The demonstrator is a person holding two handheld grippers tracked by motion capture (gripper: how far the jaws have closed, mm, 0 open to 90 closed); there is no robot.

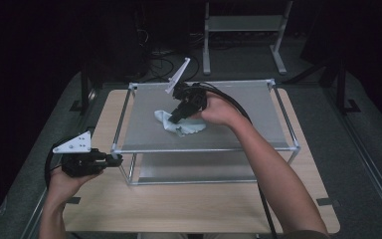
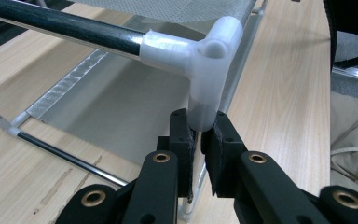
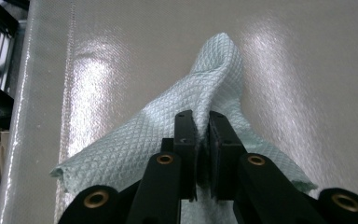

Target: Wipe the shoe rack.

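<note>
- Nearest, at the rack's front-left corner: left gripper [image 1: 110, 160] clamped narrow on the thin upright post [image 2: 193, 186] just under the white corner joint [image 2: 205, 65]; post mostly hidden between the pads.
- Farther, on the rack's grey top shelf [image 1: 238, 109]: right gripper [image 1: 174, 118] pinched tight on a fold of the pale green cloth [image 3: 168, 135], which lies crumpled left of centre; part of cloth hidden beneath jaws and hand.

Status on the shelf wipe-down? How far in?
Done: left gripper is clamped on the rack's white corner post, steadying it. In hand: right gripper pinches the pale green cloth, which lies on the grey top shelf, near its middle. Left: no wiped area can be told apart; the lower shelf looks untouched.
</note>
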